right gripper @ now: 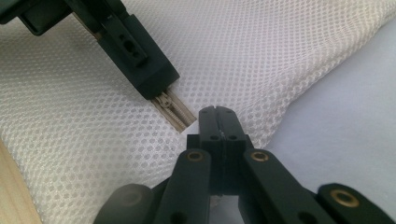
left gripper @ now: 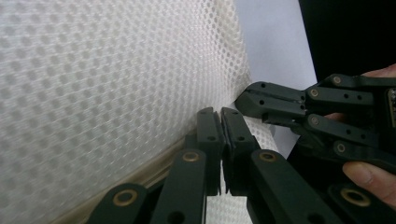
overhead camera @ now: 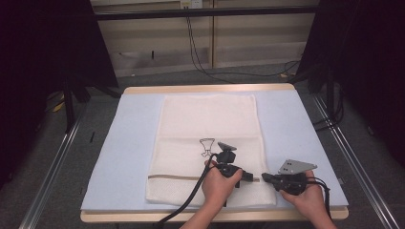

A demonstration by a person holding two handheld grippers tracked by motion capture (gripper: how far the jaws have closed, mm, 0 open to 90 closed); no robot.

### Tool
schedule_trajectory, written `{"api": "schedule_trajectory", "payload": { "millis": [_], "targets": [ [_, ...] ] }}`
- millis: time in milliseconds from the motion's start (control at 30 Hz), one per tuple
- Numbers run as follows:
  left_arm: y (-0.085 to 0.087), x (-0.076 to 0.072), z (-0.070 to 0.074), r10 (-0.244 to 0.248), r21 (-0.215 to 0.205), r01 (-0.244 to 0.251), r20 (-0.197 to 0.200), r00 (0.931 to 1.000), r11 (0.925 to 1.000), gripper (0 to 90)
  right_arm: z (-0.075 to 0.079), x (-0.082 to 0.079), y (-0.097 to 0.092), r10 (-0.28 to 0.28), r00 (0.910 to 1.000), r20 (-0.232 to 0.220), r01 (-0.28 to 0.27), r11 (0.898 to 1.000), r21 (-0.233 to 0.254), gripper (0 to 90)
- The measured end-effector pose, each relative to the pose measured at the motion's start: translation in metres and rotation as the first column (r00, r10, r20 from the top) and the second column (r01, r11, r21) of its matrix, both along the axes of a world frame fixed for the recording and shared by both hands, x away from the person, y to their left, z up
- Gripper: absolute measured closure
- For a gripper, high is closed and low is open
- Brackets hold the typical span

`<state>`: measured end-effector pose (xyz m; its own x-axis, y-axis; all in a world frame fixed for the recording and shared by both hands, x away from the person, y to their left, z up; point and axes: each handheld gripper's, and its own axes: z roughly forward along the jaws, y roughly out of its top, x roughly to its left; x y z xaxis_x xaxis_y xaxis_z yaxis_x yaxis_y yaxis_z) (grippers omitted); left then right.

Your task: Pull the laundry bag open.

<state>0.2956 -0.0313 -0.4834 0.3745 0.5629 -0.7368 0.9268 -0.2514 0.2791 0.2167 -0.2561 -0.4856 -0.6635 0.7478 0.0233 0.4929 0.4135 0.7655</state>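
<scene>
While the white mesh bag (overhead camera: 207, 143) lies flat on the blue-covered table (overhead camera: 296, 129), the left tool (overhead camera: 248, 176) is clamped on the zipper (right gripper: 175, 112) near its end, and the right tool (right gripper: 218, 116), jaws together, seems to pinch the bag's edge just beside it.

Two forearms reach in from the near edge, each hand wrapped around a black gripper. The left gripper (overhead camera: 249, 177) points right with its jaws pressed together; the right gripper (overhead camera: 264, 177) points left, jaws likewise closed. Their tips nearly meet, the left hand (overhead camera: 218, 183) just left of the right hand (overhead camera: 305, 194).
</scene>
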Motion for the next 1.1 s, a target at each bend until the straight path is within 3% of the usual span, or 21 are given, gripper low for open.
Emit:
{"api": "schedule_trajectory", "payload": {
  "millis": [67, 267, 700, 1100],
  "targets": [
    [0.001, 0.000, 0.001, 0.015, -0.007, -0.015, -0.010, 0.9998, 0.9999, 87.4, 0.000, 0.000, 0.000, 0.001, 1.0000, -0.003, -0.001, 1.000, 0.004, 90.0],
    [0.008, 0.003, 0.001, -0.001, -0.014, 0.001, -0.024, 0.9997, 0.9999, 87.5, 0.000, 0.000, 0.000, 0.001, 1.0000, 0.001, -0.001, 1.000, 0.002, 90.0],
    [0.025, 0.009, 0.006, -0.007, 0.013, 0.007, -0.022, 0.9997, 0.9999, 87.4, 0.000, 0.000, 0.000, 0.003, 1.0000, -0.003, -0.003, 1.000, 0.005, 90.0],
    [0.046, 0.015, 0.008, -0.005, 0.020, 0.006, -0.054, 0.9985, 0.9998, 87.4, 0.000, 0.000, 0.000, 0.000, 1.0000, -0.008, 0.000, 1.000, 0.010, 90.0]
  ]
}}
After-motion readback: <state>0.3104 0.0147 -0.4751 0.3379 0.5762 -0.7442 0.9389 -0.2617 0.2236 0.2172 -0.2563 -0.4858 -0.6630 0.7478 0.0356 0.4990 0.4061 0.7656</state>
